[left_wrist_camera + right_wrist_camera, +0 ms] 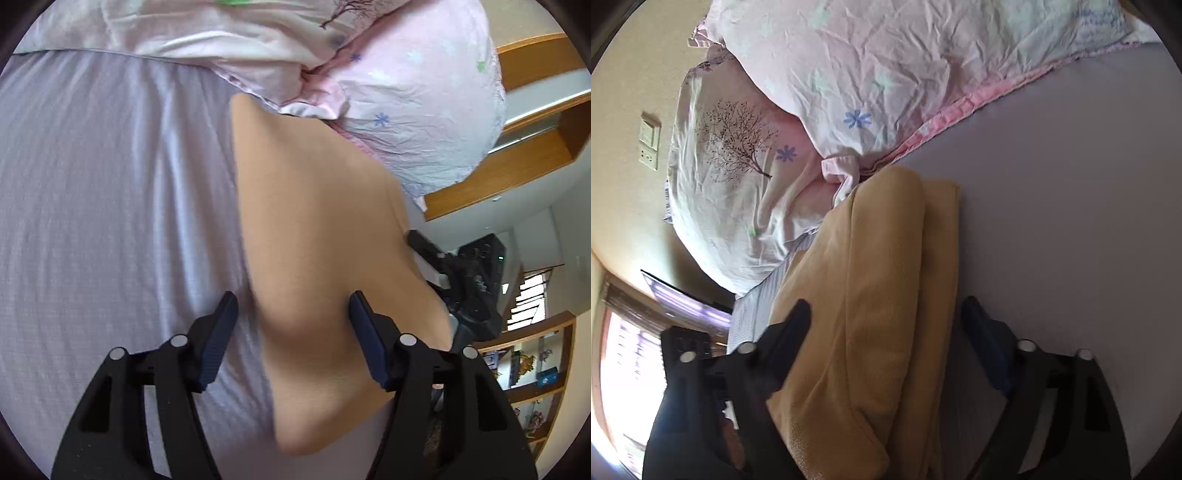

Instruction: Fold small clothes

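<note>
A tan-yellow small garment (317,236) lies in folded layers on the lilac bed sheet (110,206). My left gripper (293,306) is open, its fingers wide apart, with the garment's near part between them. In the right wrist view the same garment (882,295) runs away from me in stacked folds. My right gripper (886,314) is open, one finger on each side of the cloth. The other gripper's black body (469,284) shows at the garment's right edge in the left wrist view.
A crumpled pink quilt (369,62) with blue flower and tree prints lies bunched at the garment's far end; it also shows in the right wrist view (849,92). Wooden shelves (532,369) stand beyond the bed's right side. A wall switch (650,140) and a window (624,369) are at left.
</note>
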Available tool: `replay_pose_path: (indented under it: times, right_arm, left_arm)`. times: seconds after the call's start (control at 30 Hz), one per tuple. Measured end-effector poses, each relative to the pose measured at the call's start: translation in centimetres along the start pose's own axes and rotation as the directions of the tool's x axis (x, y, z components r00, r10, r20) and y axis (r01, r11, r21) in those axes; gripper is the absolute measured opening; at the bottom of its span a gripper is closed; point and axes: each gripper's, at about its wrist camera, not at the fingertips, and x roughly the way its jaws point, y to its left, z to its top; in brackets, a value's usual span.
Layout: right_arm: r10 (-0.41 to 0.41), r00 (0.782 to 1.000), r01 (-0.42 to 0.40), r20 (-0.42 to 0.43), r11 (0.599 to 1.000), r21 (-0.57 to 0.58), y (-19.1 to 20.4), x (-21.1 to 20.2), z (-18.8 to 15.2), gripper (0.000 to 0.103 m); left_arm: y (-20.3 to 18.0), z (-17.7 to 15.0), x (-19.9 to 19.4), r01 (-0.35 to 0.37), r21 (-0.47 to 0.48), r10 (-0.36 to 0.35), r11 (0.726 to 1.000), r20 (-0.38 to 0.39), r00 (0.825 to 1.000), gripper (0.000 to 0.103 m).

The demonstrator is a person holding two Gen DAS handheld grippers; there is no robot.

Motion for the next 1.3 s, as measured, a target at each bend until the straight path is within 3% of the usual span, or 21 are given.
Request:
replay_pose_path:
  times: [0.03,0.1,0.13,0.2,0.27,0.33,0.4,0.47,0.53,0.6,0.73,0.83,0.87,0.9,0.93,1.0,1.03,1.07,1.13,1.23,1.3]
  right_arm:
    - [0.007,1.000,-0.007,-0.009,1.000,0.002,-0.1,0.3,-0.1,0.046]
    - [0.037,0.999,-0.037,-0.004,0.999,0.000,-0.1,0.4,-0.3,0.037]
    - [0.053,0.999,-0.053,0.004,0.999,-0.001,0.0,0.3,-0.3,0.035]
    - [0.111,0.993,-0.111,0.037,0.994,-0.016,0.7,-0.1,-0.6,0.033]
    - [0.199,0.979,-0.197,0.048,0.979,-0.047,2.0,-0.2,-0.7,0.031]
    - [0.235,0.971,-0.230,0.042,0.968,-0.105,4.2,0.8,-1.1,0.030]
    - [0.193,0.981,-0.188,0.018,0.968,-0.165,6.2,2.5,-1.7,0.032]
    - [0.059,0.998,-0.064,-0.027,0.973,-0.223,7.9,4.7,-2.2,0.039]
    - [-0.053,0.998,0.058,0.029,0.969,-0.240,8.4,4.4,-2.3,0.062]
    - [-0.048,0.990,0.076,0.133,0.973,-0.216,8.5,2.4,-2.2,0.066]
    - [-0.079,0.993,0.094,0.087,0.978,-0.185,9.2,4.0,-1.2,0.065]
    - [-0.317,0.944,0.330,0.091,0.913,-0.240,9.4,6.2,-1.1,0.064]
    - [-0.322,0.937,0.346,0.134,0.905,-0.247,10.1,5.3,-1.5,0.063]
    - [-0.309,0.936,0.343,0.165,0.906,-0.248,10.7,4.2,-1.9,0.062]
    - [-0.237,0.955,0.278,0.180,0.927,-0.252,11.6,2.4,-2.6,0.063]
    - [-0.025,0.990,0.062,0.142,0.962,-0.266,13.1,-0.9,-4.5,0.073]
    - [0.060,0.992,-0.027,0.111,0.962,-0.273,13.9,-2.1,-5.6,0.086]
    - [0.145,0.987,-0.121,0.064,0.950,-0.288,14.8,-2.9,-7.1,0.091]
    - [0.209,0.977,-0.209,-0.034,0.925,-0.318,16.3,-3.0,-9.6,0.092]
    - [0.038,0.996,-0.060,-0.077,0.947,-0.316,16.1,-0.7,-11.9,0.092]
    - [-0.072,0.990,0.041,-0.117,0.968,-0.248,13.8,1.4,-11.9,0.091]
  left_arm:
    - [-0.3,0.0,0.3,0.008,0.011,-0.008,1.000,-0.001,1.000,0.064]
    - [-0.5,-0.1,0.8,0.035,0.006,-0.035,0.999,-0.002,0.999,0.057]
    - [-0.5,-0.3,0.8,0.025,0.016,-0.026,1.000,0.016,1.000,0.041]
    - [-0.9,-0.1,0.6,0.038,0.037,-0.038,0.999,0.023,0.999,0.032]
    - [-0.2,-0.3,-1.5,0.075,0.054,-0.078,0.996,0.054,0.995,0.030]
    - [-0.3,-0.6,-4.8,0.035,0.123,-0.052,0.992,0.137,0.989,0.030]
    - [0.1,-0.8,-7.5,-0.023,0.167,-0.013,0.986,0.208,0.978,0.032]
    - [1.0,-0.9,-9.2,-0.159,0.187,0.107,0.969,0.261,0.959,0.034]
    - [1.9,-1.4,-10.1,-0.282,0.170,0.223,0.944,0.300,0.928,0.034]
    - [2.4,-2.2,-11.5,-0.255,0.177,0.188,0.951,0.325,0.927,0.034]
    - [0.5,-3.7,-12.0,-0.211,0.272,0.109,0.939,0.347,0.931,0.050]
    - [-1.9,-4.3,-9.5,-0.232,0.344,0.129,0.910,0.297,0.946,0.052]
    - [-2.2,-4.7,-8.9,-0.239,0.355,0.143,0.904,0.277,0.950,0.052]
    - [-2.3,-5.2,-8.9,-0.231,0.360,0.137,0.904,0.266,0.954,0.052]
    - [-2.1,-6.0,-9.2,-0.217,0.361,0.124,0.907,0.264,0.957,0.055]
    - [-1.5,-6.6,-10.7,-0.193,0.351,0.098,0.916,0.271,0.958,0.067]
    - [-1.2,-6.9,-11.3,-0.191,0.348,0.092,0.918,0.280,0.956,0.072]
    - [-0.9,-7.2,-12.0,-0.195,0.343,0.093,0.919,0.291,0.952,0.075]
    - [-0.6,-7.9,-12.9,-0.210,0.335,0.107,0.918,0.300,0.948,0.083]
    - [-0.5,-9.3,-13.2,-0.269,0.315,0.174,0.910,0.298,0.939,0.095]
    - [-0.6,-9.8,-12.9,-0.313,0.310,0.221,0.898,0.296,0.929,0.099]
